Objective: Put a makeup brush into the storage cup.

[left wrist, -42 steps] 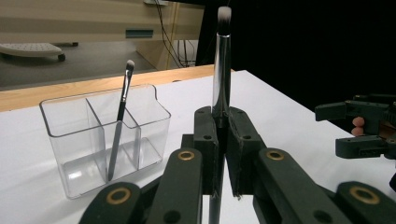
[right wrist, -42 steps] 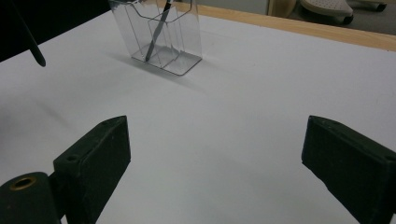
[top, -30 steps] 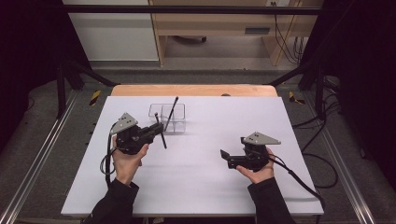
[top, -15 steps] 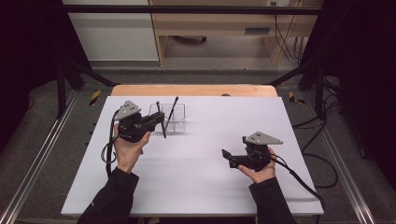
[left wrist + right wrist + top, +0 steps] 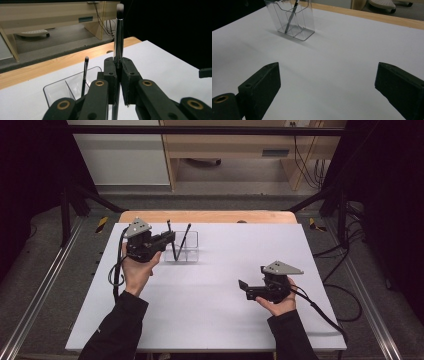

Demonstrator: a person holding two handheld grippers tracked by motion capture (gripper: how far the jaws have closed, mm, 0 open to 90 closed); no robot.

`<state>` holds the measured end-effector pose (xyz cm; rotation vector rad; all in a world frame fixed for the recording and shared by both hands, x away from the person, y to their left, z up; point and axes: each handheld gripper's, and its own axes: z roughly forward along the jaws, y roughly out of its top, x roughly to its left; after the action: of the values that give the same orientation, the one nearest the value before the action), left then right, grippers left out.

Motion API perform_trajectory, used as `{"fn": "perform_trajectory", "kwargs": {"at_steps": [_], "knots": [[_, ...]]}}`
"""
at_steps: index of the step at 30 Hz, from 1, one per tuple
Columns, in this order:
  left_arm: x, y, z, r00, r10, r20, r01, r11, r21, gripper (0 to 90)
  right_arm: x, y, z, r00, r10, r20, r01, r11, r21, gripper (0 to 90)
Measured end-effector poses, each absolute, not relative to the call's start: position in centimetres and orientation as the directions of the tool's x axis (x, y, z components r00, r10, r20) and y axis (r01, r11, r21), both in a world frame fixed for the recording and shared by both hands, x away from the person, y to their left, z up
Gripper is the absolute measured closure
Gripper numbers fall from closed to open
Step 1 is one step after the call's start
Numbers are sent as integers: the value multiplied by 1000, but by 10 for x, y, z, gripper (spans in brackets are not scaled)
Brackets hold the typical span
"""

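Left tool (image 5: 118, 82) clamps a makeup brush (image 5: 118, 37) upright, bristles toward twelve o'clock; right tool (image 5: 327, 90) gapes wide, holding nothing.

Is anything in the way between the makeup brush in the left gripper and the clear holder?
Nothing visible blocks it. The left gripper holds the makeup brush upright beside the clear holder. One thin brush already stands in a compartment; the others look open.

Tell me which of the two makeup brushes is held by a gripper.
The larger silver-handled brush, clamped upright in the left gripper; the thin one stands inside the clear organizer.
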<state>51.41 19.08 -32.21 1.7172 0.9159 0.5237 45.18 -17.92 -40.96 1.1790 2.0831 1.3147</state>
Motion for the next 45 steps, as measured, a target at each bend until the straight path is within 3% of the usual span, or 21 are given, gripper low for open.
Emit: {"fn": "perform_trajectory", "kwargs": {"at_steps": [45], "knots": [[577,178,-322,547,835,-67,342,-150,928,830,452,-180,-409,-567,816,107,445,194,874,69]]}}
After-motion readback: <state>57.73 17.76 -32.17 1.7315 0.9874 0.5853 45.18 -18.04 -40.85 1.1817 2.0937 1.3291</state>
